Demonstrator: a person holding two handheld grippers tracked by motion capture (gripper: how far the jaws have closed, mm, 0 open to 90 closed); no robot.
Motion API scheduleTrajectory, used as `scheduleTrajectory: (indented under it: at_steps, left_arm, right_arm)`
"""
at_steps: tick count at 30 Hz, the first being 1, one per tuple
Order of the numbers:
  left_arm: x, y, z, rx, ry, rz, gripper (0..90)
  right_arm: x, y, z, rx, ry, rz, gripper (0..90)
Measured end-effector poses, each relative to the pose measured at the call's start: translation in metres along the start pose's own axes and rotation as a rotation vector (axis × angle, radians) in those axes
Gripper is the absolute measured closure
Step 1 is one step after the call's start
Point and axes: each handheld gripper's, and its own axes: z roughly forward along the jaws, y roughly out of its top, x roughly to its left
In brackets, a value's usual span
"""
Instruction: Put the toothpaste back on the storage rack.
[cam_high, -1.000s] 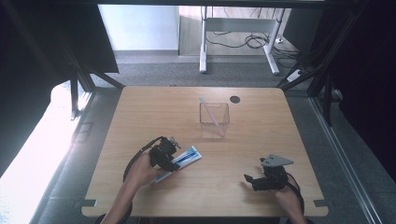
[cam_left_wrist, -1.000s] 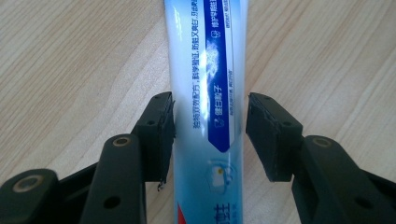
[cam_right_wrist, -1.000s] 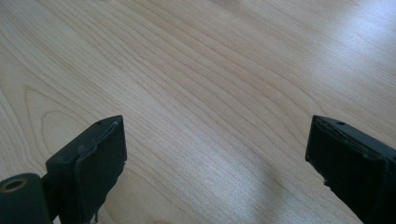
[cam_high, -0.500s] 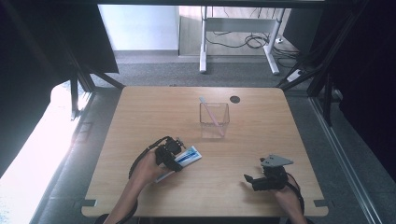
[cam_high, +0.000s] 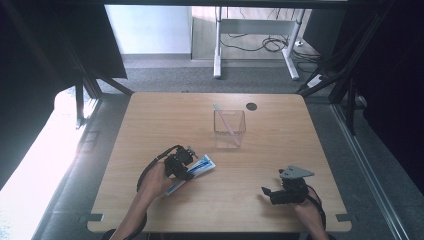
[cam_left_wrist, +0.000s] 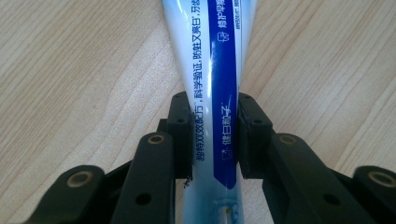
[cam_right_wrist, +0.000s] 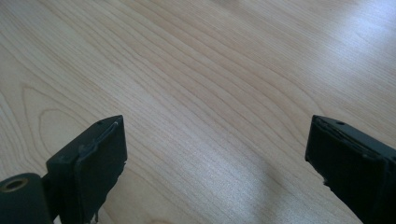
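Pinching a glossy blue-white toothpaste tube (cam_left_wrist: 215, 93), left gripper (cam_left_wrist: 215, 135) fingers just closed; right gripper (cam_right_wrist: 215, 154) gapes.

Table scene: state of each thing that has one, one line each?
toothpaste tube: lying flat on the table, pinched between the left gripper's pads
left gripper: shut on the tube, jaws have just been closing
right gripper: open, nothing between the jaws, low over bare wood
clear box: upright, open top
toothbrush: leaning inside the box, head end above the rim
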Motion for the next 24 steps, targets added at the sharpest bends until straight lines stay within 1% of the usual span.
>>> scheduleTrajectory:
  at_steps: [2,10,14,20,23,24]
  left_arm:
    - [0.001,-0.001,-0.001,-0.013,-0.007,-0.008,72.0]
    - [0.0,-0.003,-0.01,-0.047,-0.014,-0.016,72.2]
    - [0.0,-0.002,-0.015,-0.062,-0.017,-0.018,72.2]
    - [0.0,-0.001,-0.021,-0.088,-0.015,-0.01,72.1]
    - [0.001,-0.001,-0.024,-0.104,-0.018,-0.016,72.2]
    - [0.001,-0.001,-0.025,-0.107,-0.021,-0.012,72.2]
  right_arm:
    - [-0.001,0.0,0.0,0.0,-0.003,0.002,5.4]
    - [-0.001,-0.001,0.001,0.007,0.004,0.008,5.3]
    - [-0.001,-0.002,0.002,0.012,0.013,0.011,4.7]
    - [-0.002,-0.003,0.004,0.018,0.037,0.02,1.3]
    - [-0.003,-0.003,0.004,0.014,0.043,0.031,0.0]
    - [-0.003,-0.003,0.004,0.015,0.044,0.033,0.0]
